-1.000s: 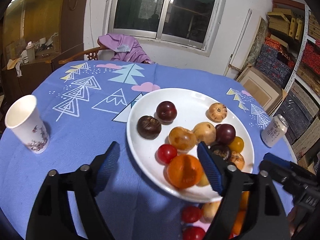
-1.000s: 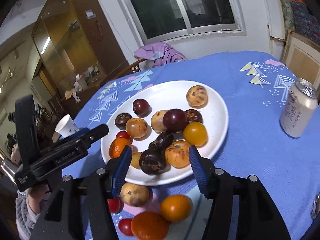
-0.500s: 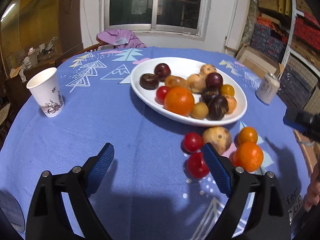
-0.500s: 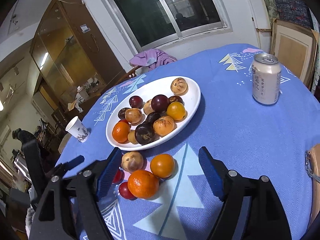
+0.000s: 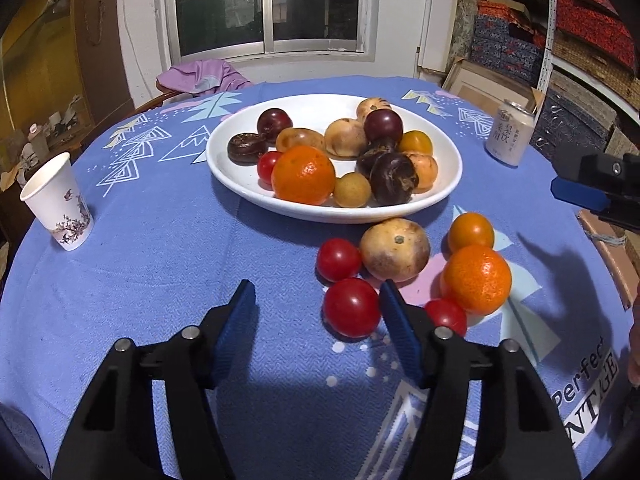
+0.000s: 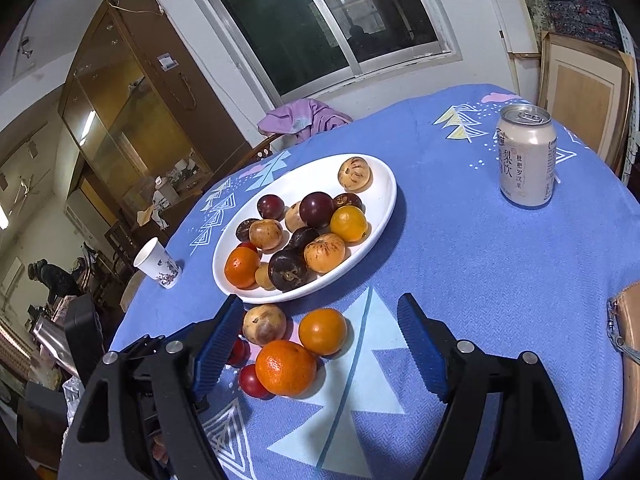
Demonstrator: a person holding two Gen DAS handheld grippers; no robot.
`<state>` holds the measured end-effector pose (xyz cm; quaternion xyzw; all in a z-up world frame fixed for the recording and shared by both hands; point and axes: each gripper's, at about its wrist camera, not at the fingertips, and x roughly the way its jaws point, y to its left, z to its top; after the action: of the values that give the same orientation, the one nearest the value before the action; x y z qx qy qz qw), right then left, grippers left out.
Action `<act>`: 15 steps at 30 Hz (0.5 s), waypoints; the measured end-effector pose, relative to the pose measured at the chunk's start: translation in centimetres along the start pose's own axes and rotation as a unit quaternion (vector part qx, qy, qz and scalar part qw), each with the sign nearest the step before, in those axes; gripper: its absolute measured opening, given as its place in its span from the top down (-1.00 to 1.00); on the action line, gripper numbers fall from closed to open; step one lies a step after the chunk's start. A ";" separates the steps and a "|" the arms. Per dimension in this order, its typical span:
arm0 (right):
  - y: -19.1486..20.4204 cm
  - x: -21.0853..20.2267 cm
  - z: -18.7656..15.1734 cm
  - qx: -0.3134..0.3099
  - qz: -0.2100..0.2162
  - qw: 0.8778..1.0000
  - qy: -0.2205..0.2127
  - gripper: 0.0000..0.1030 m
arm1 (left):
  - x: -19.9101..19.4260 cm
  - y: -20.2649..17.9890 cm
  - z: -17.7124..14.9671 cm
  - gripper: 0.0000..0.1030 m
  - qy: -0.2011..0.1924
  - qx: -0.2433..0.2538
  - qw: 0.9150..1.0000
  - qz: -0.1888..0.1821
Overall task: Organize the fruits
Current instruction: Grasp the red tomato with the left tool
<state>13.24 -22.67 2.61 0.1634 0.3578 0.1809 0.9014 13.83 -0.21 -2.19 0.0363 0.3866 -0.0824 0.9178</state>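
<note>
A white plate [image 5: 240, 184] [image 6: 380, 208] holds several fruits: an orange, dark plums, brown and yellow ones. On the cloth in front of it lie loose fruits: a red tomato [image 5: 351, 307], a second tomato [image 5: 338, 259], a brown fruit [image 5: 395, 249] [image 6: 264, 323], a big orange [image 5: 477, 280] [image 6: 285, 367] and a small orange [image 5: 470, 231] [image 6: 322, 331]. My left gripper [image 5: 318, 328] is open and empty, low over the cloth, its right finger beside the near tomato. My right gripper [image 6: 320, 348] is open and empty above the loose fruits; it also shows in the left wrist view [image 5: 592, 196].
A paper cup [image 5: 58, 204] [image 6: 158, 264] stands at the table's left. A drink can [image 5: 509, 133] [image 6: 526, 156] stands at the right. A chair with purple cloth [image 5: 204, 76] is behind the table. A brown object [image 6: 628, 320] lies at the right edge.
Both grippers have pulled back from the plate and dropped lower toward the loose fruits on the cloth. My left gripper now has the near tomato by its right finger.
</note>
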 end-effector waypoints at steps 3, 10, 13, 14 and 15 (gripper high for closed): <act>0.0 0.1 0.0 0.001 -0.001 1.000 0.002 -0.55 | 0.2 -0.6 0.0 -0.17 0.004 0.010 1.000 -0.010; 0.5 0.2 -0.1 -0.010 0.002 1.000 0.004 -0.56 | 1.0 -1.4 0.0 0.41 0.023 0.019 0.999 -0.044; 0.8 0.2 -0.3 -0.018 0.003 1.000 0.006 -0.55 | 1.2 -0.8 0.0 0.41 0.024 0.004 0.998 -0.056; 0.9 0.3 -0.3 -0.019 0.003 1.000 0.007 -0.55 | 1.3 -0.8 0.0 0.41 0.024 0.003 0.998 -0.057; 1.0 0.3 -0.4 -0.021 0.003 1.000 0.008 -0.55 | 1.3 -0.8 0.1 0.41 0.024 0.004 0.998 -0.057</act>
<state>12.98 -21.61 2.60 0.1438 0.3605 0.1926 0.9013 14.61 -1.18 -3.05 0.0196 0.4094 -0.1347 0.9022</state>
